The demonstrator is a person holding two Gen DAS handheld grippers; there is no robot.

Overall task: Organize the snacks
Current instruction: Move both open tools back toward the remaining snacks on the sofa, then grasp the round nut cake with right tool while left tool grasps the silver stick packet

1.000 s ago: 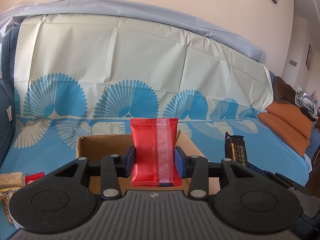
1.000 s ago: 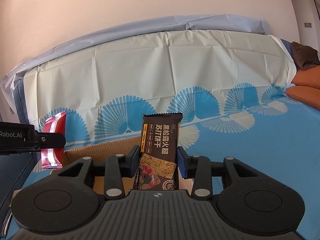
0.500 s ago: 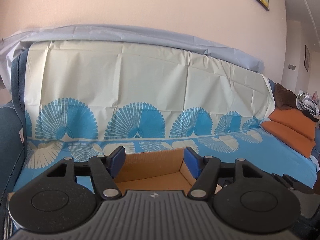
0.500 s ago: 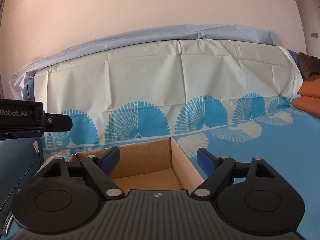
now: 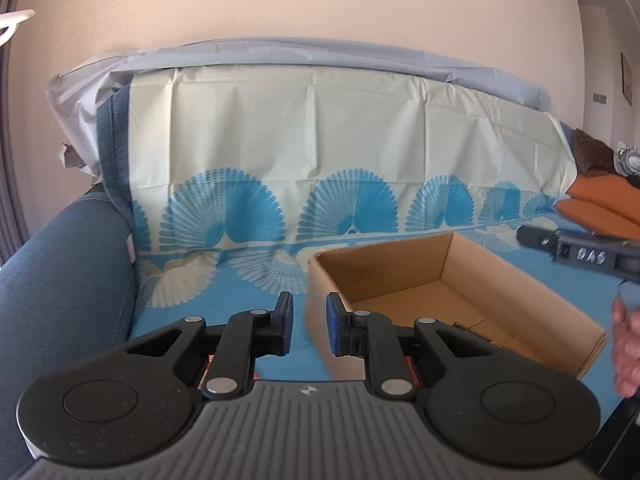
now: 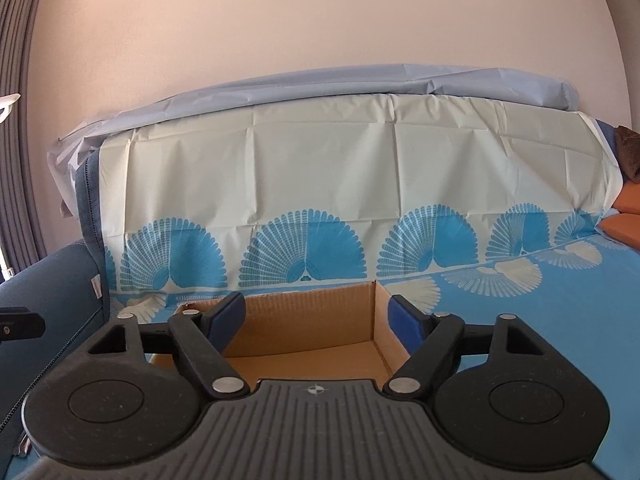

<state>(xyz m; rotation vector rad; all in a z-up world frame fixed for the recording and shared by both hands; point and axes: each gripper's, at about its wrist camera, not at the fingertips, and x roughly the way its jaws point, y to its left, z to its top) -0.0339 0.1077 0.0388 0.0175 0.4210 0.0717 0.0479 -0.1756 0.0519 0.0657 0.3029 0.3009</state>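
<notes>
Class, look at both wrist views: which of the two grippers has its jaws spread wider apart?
The right gripper: its empty jaws, now closing, straddle the cardboard box. The left gripper shows only a narrow, empty, closing gap.

cardboard box floor partly hidden, hand cut off by edge

both wrist views face sofa, share cardboard box.

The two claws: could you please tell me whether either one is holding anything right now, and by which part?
Nothing is held. The left claw is closing on empty air beside the cardboard box; the right claw, also closing, is empty.
</notes>
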